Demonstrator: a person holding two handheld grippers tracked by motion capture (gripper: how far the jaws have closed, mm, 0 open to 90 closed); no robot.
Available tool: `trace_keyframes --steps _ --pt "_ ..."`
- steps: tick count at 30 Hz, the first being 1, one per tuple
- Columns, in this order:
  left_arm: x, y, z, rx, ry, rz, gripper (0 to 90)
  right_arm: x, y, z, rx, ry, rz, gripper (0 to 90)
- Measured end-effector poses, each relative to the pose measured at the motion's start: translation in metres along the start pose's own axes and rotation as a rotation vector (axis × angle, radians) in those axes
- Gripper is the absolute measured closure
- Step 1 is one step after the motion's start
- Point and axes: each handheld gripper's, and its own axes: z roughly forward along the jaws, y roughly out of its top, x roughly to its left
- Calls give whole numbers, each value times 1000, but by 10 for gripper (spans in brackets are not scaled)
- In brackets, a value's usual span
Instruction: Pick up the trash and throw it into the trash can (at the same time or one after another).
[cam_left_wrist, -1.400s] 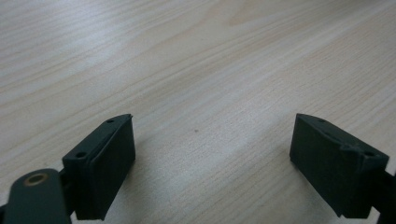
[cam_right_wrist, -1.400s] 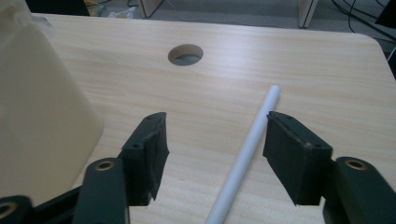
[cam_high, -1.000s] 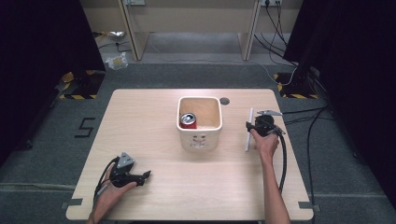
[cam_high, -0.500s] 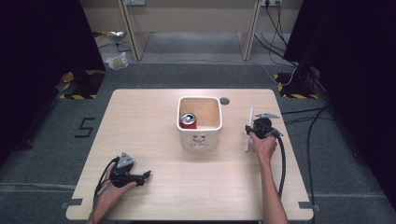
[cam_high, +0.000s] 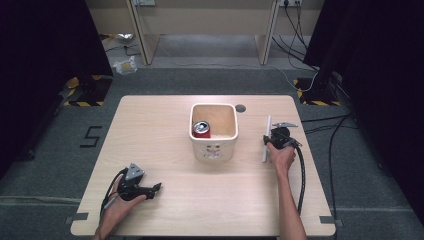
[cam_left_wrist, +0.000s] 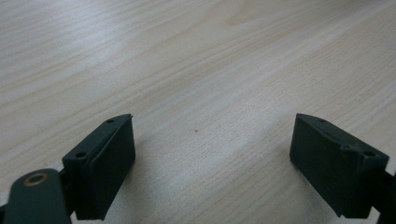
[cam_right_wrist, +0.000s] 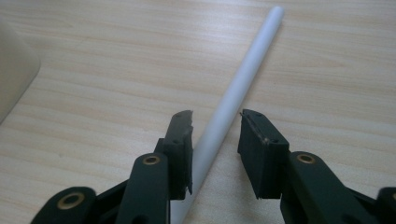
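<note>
High view: the left gripper (cam_high: 134, 186) rests low on the table (cam_high: 160, 125), its jaws wide apart with nothing in them. A white tub (cam_high: 214, 131) with a red can (cam_high: 202, 129) sits in the middle. The right gripper (cam_right_wrist: 215, 135) has just been closing around the white stick (cam_right_wrist: 233, 93), one jaw touching it, a gap on the other side.

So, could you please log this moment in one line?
right gripper: closing around white rod, gap remains | left gripper: open, idle | bin: holds can
</note>
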Motion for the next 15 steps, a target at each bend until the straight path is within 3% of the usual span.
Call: trace_keyframes --steps 15 --pt "0 0 0 0 0 0 132 -4 -4 3 0 -10 -16 789"
